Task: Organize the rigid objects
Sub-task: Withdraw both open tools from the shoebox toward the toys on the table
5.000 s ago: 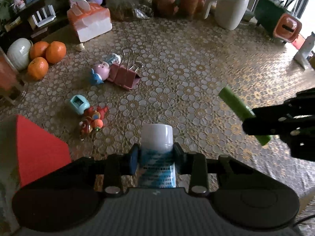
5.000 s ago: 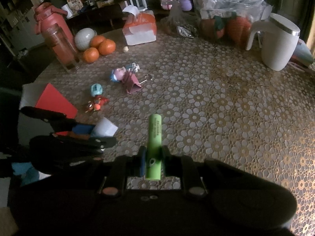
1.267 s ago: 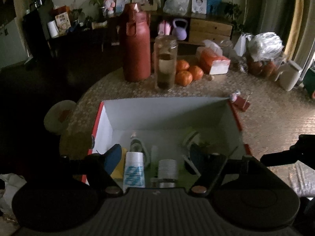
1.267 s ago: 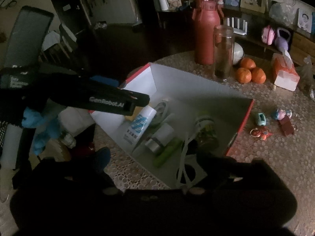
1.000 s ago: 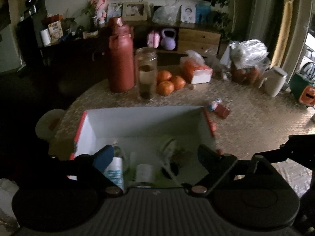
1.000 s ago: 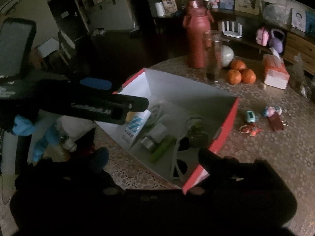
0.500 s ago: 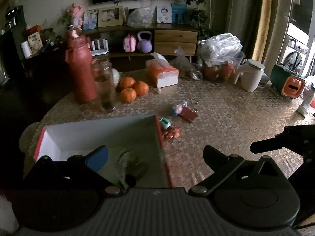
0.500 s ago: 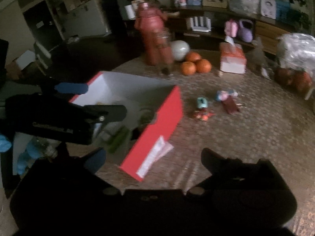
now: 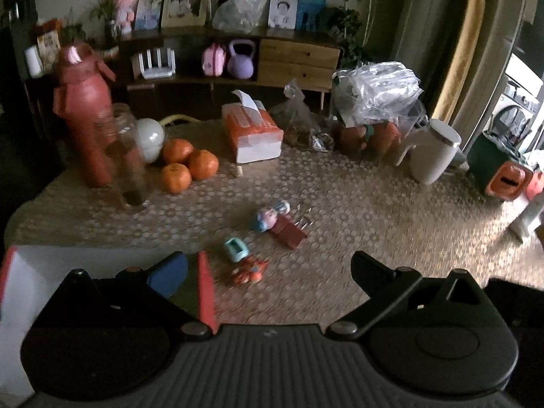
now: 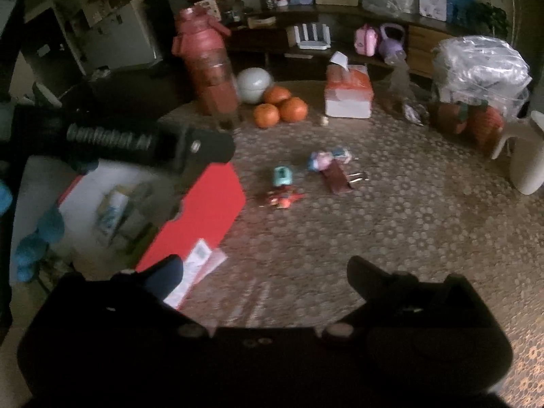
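Four small things still lay on the counter (image 9: 374,204) outside the red box (image 10: 207,210): a teal piece (image 9: 235,249) and an orange toy (image 9: 248,270) nearest its red wall, then a pig figure (image 9: 268,216) and a dark red binder clip (image 9: 289,233) touching each other a little farther off. Inside the box you could see a white tube with blue print (image 10: 112,210) and a green stick (image 10: 141,238), with other shapes too blurred to name, so by my reading the job was partly done and those four remained. Your left tool (image 9: 268,272) stood wide open and empty beside the box. Your right tool (image 10: 263,273) was also spread wide, holding nothing, over the counter just past the box's near corner.
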`<state>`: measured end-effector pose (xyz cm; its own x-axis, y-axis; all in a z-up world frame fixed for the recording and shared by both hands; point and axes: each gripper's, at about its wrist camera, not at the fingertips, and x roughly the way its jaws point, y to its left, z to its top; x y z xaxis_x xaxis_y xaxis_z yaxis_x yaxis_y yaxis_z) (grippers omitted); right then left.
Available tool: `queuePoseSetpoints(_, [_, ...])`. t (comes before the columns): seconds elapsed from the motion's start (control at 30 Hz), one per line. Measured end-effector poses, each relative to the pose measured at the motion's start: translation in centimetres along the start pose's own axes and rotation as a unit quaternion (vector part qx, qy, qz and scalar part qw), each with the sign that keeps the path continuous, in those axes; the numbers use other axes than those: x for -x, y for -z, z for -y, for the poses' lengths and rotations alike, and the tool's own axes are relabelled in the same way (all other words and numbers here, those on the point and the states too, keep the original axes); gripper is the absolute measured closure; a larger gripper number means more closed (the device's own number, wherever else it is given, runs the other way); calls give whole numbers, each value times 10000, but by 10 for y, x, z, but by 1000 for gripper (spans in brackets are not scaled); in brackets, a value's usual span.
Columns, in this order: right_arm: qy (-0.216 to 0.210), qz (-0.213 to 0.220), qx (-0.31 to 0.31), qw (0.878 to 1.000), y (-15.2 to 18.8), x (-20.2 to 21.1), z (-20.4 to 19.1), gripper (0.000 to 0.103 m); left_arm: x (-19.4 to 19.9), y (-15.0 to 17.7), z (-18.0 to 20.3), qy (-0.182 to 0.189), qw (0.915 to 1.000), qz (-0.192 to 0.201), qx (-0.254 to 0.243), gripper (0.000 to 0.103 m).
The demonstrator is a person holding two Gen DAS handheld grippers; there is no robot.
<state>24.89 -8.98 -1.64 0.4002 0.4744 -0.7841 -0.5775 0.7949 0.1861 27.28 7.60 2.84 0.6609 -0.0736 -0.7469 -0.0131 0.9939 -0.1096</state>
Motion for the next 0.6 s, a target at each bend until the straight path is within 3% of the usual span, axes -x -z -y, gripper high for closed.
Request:
queuePoseSetpoints(0.43, [230, -150, -170, 9995, -21, -48, 69, 3, -113, -59, 11, 34, 9983, -588, -22, 0])
queuePoseSetpoints(0.6, [255, -166, -71, 9995, -35, -78, 83, 9, -168, -65, 7, -332, 9937, -1050, -229, 0])
